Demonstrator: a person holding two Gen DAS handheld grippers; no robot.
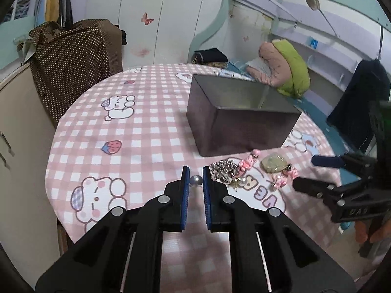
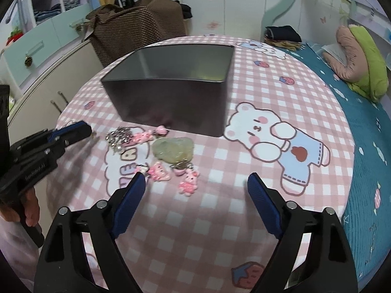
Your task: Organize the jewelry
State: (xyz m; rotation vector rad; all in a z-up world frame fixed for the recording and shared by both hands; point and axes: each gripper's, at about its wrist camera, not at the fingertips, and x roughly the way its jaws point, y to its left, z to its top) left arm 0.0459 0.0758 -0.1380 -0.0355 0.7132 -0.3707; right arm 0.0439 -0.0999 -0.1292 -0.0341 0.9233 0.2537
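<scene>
Silver pearl bead left of silver chain heap, pink charms and jade pendant before open grey tin
</scene>
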